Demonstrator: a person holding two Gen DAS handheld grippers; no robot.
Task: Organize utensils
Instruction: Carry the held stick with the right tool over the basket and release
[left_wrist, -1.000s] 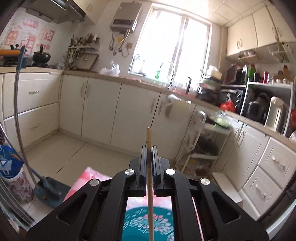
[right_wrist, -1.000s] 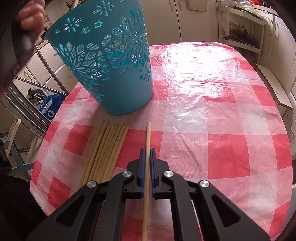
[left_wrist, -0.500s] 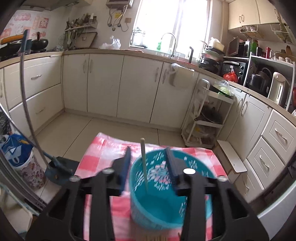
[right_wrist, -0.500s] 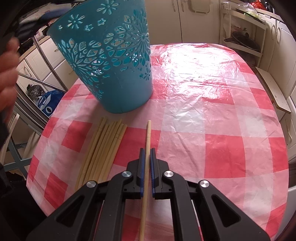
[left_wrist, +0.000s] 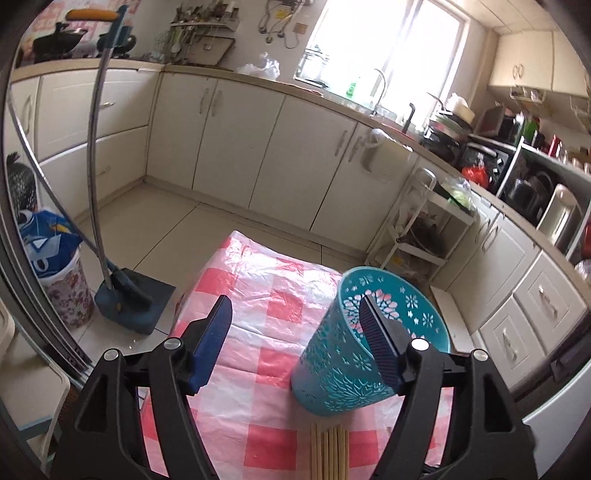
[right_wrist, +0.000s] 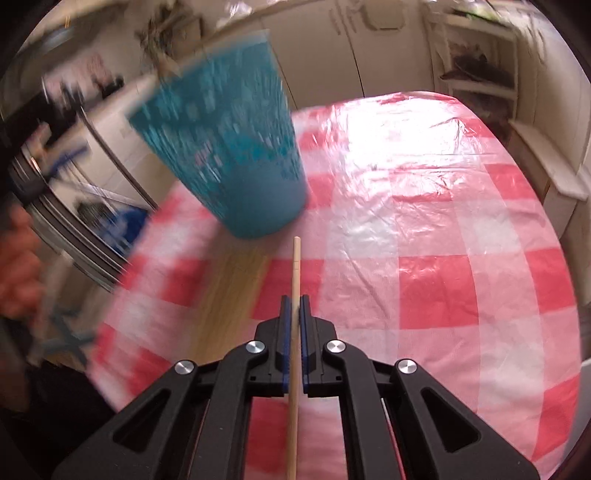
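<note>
Above the checked table (right_wrist: 424, 258), a chopstick (right_wrist: 295, 280) is clamped by the right gripper (right_wrist: 294, 306) for insertion into the teal basket (right_wrist: 236, 155), while the left gripper (left_wrist: 295, 314) is spread wide, empty.

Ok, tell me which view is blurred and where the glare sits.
Right wrist view: motion-smeared on the left, the teal basket and loose chopsticks streaked, the held chopstick crisp; glare whitens the far tablecloth. Left wrist view: sharp, though the window is blown out and fisheye bends the cabinets.
</note>
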